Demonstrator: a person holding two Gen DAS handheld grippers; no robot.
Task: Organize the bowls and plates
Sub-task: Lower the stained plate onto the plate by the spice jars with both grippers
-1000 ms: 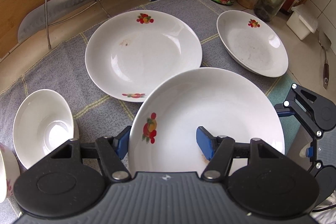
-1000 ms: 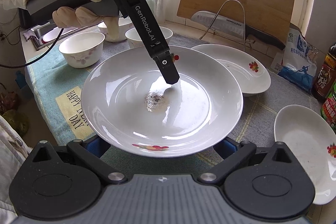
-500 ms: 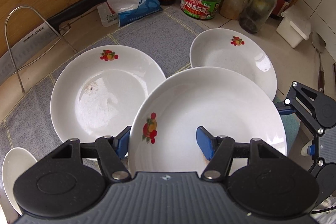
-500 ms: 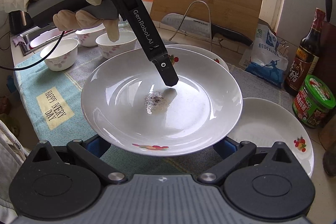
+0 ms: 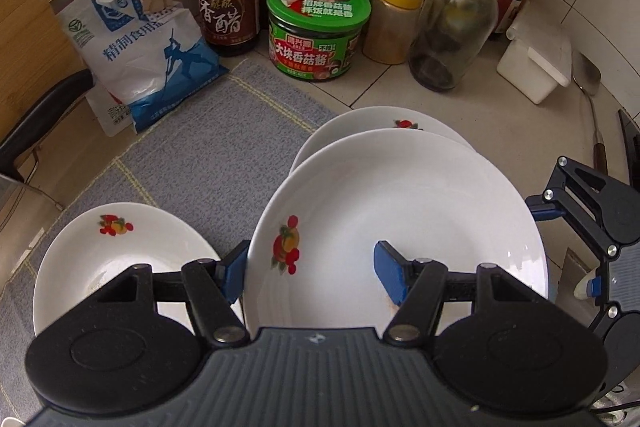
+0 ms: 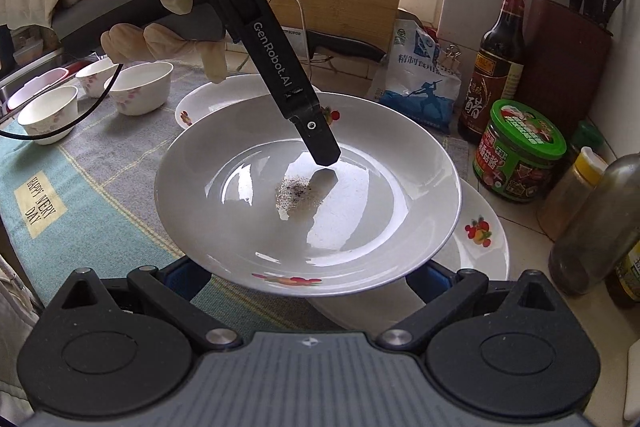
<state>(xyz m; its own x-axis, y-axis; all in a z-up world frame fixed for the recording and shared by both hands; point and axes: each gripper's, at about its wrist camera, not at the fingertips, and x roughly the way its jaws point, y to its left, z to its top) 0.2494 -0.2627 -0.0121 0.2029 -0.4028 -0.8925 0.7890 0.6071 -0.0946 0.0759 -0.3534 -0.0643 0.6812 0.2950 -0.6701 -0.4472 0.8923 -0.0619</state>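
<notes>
Currently the left gripper [image 5: 312, 275] is clenched on the rim of a white plate [image 5: 420, 211], one pad inside the dish, one beneath, holding it clear of the counter [image 5: 400, 87]. Directly below it lies a second plate [image 6: 476, 247], near the counter's jar-lined back edge. A third plate [image 5: 120, 251] rests on the grey mat [image 5: 208, 155]. The right gripper [image 6: 308, 279] sits beneath the held plate's near rim; its grasp cannot be determined. Three bowls [image 6: 140, 93] stand at the mat's far end.

Open grey mat [image 5: 208, 163] lies left of the plates; jars [image 5: 318, 27] and bottles [image 5: 452, 27] crowd the back.
</notes>
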